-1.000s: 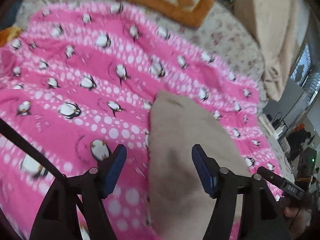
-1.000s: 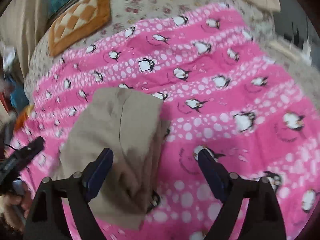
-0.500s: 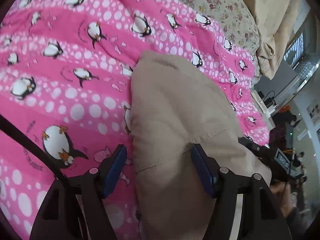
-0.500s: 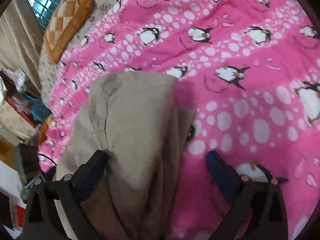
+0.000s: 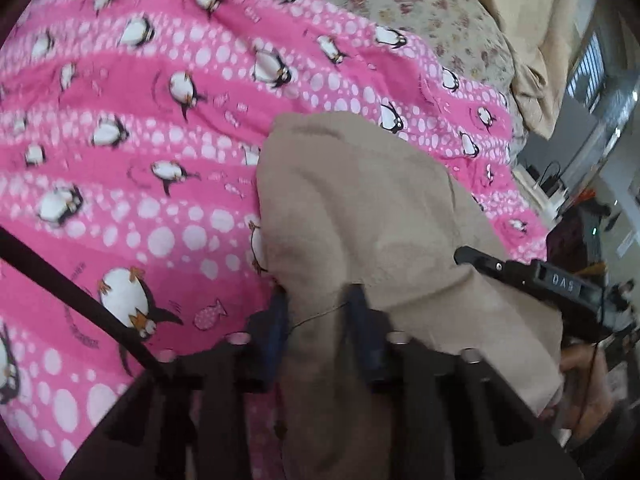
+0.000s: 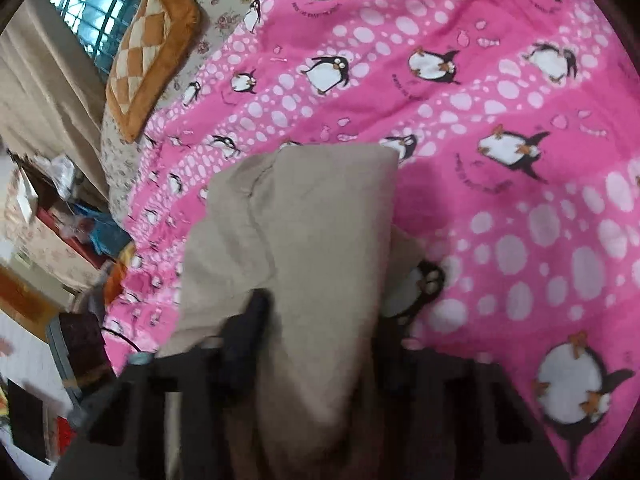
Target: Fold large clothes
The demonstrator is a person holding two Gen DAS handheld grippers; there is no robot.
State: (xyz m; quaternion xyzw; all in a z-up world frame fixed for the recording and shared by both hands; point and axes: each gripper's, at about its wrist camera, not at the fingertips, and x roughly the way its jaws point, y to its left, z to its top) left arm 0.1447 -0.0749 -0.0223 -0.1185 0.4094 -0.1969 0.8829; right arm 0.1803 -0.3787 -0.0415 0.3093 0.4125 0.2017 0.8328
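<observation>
A beige folded garment (image 5: pixel 360 200) lies on a pink penguin blanket (image 5: pixel 140 128) spread over the bed. My left gripper (image 5: pixel 320 312) is shut on the near edge of the garment, fabric bunched between its blue pads. In the right wrist view the same garment (image 6: pixel 312 220) runs up the middle, and my right gripper (image 6: pixel 316 320) is shut on its near edge; its right finger is mostly hidden by cloth. The right gripper's body (image 5: pixel 532 276) shows at the right of the left wrist view.
An orange checkered cushion (image 6: pixel 148 52) lies on the floral bedspread (image 5: pixel 420 4) at the far edge. A beige curtain (image 5: pixel 536 32) hangs beyond the bed. Cluttered boxes and a shelf (image 6: pixel 52 216) stand beside the bed at left.
Both grippers moved down onto the garment's near edge and closed on it; they were open a second ago. The views have come closer to the cloth.
</observation>
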